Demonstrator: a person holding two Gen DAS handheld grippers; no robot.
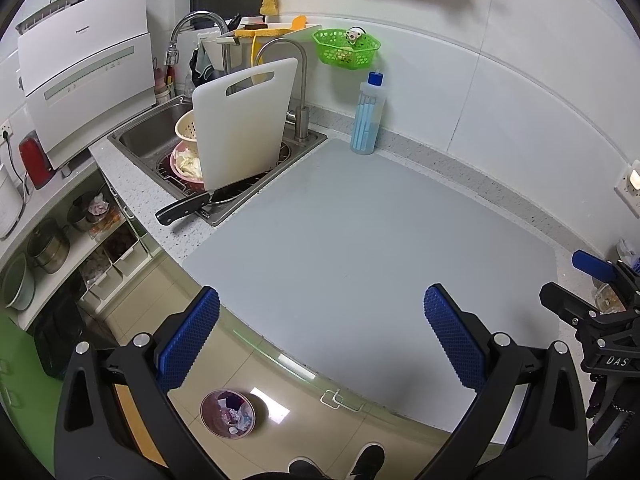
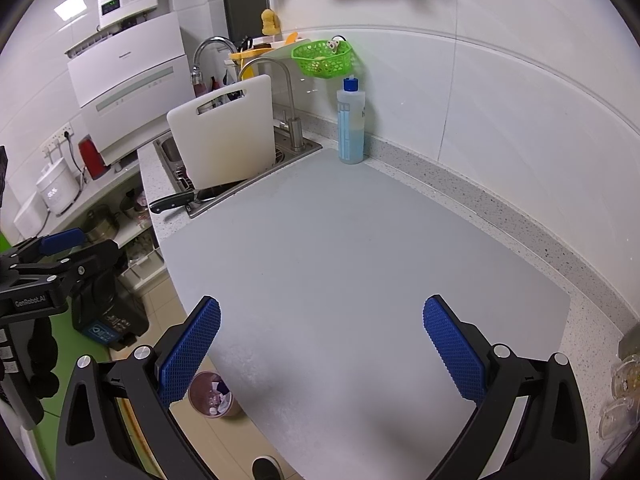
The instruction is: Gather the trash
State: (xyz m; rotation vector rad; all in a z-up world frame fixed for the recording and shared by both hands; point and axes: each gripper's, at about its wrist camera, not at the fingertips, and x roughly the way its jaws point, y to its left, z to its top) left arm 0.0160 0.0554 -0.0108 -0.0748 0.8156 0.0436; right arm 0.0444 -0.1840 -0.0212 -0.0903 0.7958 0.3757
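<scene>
A pink trash bin (image 1: pixel 227 413) with scraps of trash inside stands on the floor below the counter edge; it also shows in the right wrist view (image 2: pixel 211 395), partly hidden by a fingertip. My left gripper (image 1: pixel 322 334) is open and empty above the counter's front edge. My right gripper (image 2: pixel 322 344) is open and empty above the grey mat (image 2: pixel 352 248). The right gripper also shows at the right edge of the left wrist view (image 1: pixel 600 280). No loose trash shows on the mat (image 1: pixel 360 240).
A sink (image 1: pixel 160 132) at the back left holds a leaning white cutting board (image 1: pixel 244 120), a colander and a black-handled knife (image 1: pixel 184 208). A blue-capped bottle (image 1: pixel 368 116) stands by the wall. A green basket (image 1: pixel 346 48) hangs above. Clear containers (image 2: pixel 624 400) sit at the far right.
</scene>
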